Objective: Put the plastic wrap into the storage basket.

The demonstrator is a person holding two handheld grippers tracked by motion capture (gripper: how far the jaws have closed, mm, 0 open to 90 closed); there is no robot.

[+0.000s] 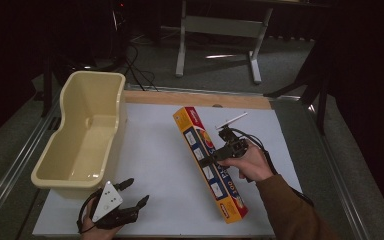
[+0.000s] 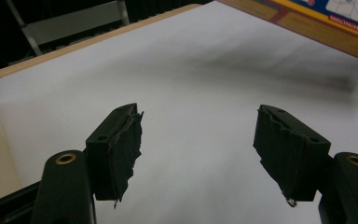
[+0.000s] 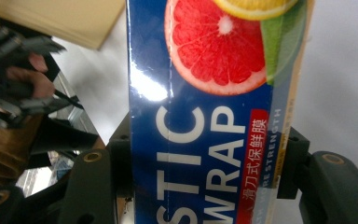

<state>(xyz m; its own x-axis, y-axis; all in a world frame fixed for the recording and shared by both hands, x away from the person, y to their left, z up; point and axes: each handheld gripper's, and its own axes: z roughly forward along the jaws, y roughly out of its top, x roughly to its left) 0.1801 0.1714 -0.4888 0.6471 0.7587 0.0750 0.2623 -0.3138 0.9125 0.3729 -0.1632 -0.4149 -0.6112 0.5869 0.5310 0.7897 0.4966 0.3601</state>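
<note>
Far left on the white surface [image 1: 155, 165]: a cream plastic tub [image 1: 82, 137], deep, smooth-walled, round-cornered, empty as far as visible, long axis running away from the person. Just below its near end: the left hand-held gripper [image 1: 136, 192], grey three-cornered plate on top, jaws spread wide with nothing between them, ragged black pads [image 2: 123, 149] over bare white sheet. Toward the middle: a long, slim cardboard box of plastic wrap [image 1: 209, 162], glossy blue face with yellow edges, a printed grapefruit slice and white lettering, squared corners, some sheen on the printed face. Long axis running diagonally, far end pointing up-left toward the tub, near end down-right toward the person. Clamped crosswise around mid-length by the right hand-held gripper [image 1: 214, 158], jaws part-open but pressing on the two narrow sides [image 3: 205, 154]; probably lifted off the sheet, though hard to confirm from above. Tub well to the left of the held box, so likely a carry leftward, with the box turned to line up with the tub's length. Right hand plainly the one in charge; left hand nearer the tub yet idle. Stiff cardboard, light, prone to pivoting in a mid-length grip.
</note>
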